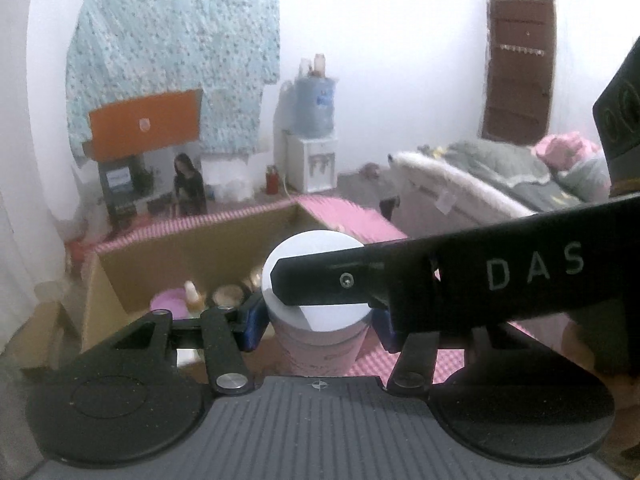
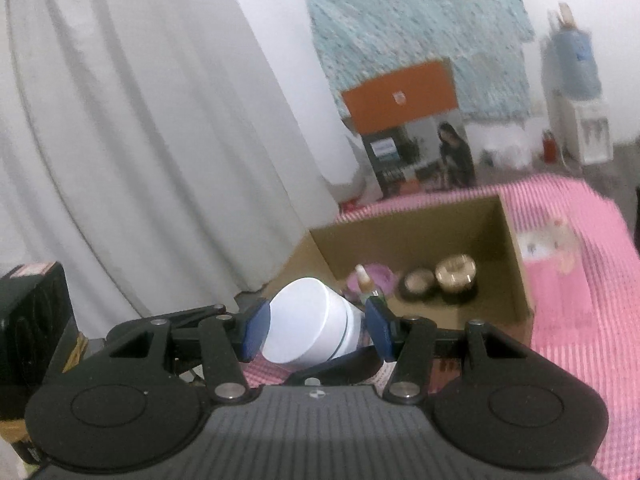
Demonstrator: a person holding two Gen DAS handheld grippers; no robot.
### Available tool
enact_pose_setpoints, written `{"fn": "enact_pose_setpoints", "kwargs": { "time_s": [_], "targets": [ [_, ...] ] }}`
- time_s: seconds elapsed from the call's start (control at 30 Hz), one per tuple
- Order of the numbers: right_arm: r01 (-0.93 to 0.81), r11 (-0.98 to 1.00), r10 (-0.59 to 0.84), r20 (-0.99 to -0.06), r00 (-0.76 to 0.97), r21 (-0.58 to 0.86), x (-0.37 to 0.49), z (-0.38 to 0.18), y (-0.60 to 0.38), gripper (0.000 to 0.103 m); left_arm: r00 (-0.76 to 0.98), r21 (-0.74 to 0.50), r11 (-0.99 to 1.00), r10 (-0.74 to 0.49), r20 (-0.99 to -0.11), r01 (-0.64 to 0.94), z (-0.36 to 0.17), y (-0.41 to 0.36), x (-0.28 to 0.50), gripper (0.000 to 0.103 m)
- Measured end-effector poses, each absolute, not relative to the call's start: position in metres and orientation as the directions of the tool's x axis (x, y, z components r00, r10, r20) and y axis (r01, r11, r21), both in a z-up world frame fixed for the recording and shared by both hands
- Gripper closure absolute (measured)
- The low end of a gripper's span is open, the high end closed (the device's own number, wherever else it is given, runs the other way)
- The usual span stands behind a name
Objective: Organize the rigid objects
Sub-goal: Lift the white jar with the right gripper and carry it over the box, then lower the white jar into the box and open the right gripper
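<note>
A pink jar (image 1: 320, 350) with a white lid (image 1: 312, 248) sits upright between the blue pads of my left gripper (image 1: 320, 324), which is shut on its body. From the right, a black finger (image 1: 328, 280) of my right gripper reaches across the lid. In the right wrist view the lid (image 2: 304, 320) looks tilted, and my right gripper (image 2: 316, 330) is shut on it, pads pressing both sides. A finger (image 2: 332, 368) of the left gripper shows just below. The jar is held above the pink checked cloth (image 2: 580, 320), on the near side of an open cardboard box (image 2: 400, 232).
Inside the box (image 1: 192, 252) lie a purple dish (image 2: 380, 276), a dropper bottle (image 2: 363, 278) and two gold-lidded jars (image 2: 456, 274). A white curtain (image 2: 120, 120) hangs at left, beside a black box (image 2: 32, 312). A water dispenser (image 1: 314, 140) and a bed (image 1: 500, 176) stand behind.
</note>
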State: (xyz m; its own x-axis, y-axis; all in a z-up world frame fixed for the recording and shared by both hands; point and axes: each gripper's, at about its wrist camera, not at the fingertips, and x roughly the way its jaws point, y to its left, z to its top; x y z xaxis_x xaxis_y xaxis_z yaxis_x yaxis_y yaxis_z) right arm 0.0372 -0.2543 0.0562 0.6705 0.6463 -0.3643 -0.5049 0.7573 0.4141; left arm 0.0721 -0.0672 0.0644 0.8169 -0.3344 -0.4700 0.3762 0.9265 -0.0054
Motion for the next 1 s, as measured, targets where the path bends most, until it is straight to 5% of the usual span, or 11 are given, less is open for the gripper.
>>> {"fn": "enact_pose_setpoints", "kwargs": {
  "time_s": [0.27,0.53,1.0],
  "targets": [
    [-0.574,0.729,0.683,-0.337,0.648,0.373,0.066,0.098,-0.246,0.047,0.841,-0.029,0.937,-0.327,-0.431,0.349,0.097,-0.056,0.100,0.050],
    [-0.573,0.711,0.703,-0.393,0.593,0.407,0.129,0.113,-0.246,0.047,0.805,-0.073,0.936,-0.334,-0.491,0.344,0.102,-0.055,0.151,0.050],
    [-0.441,0.690,0.724,-0.548,0.420,0.574,0.226,0.039,-0.254,0.047,0.660,-0.187,0.943,-0.326,-0.676,0.275,0.036,-0.051,0.221,0.050]
  ]
}}
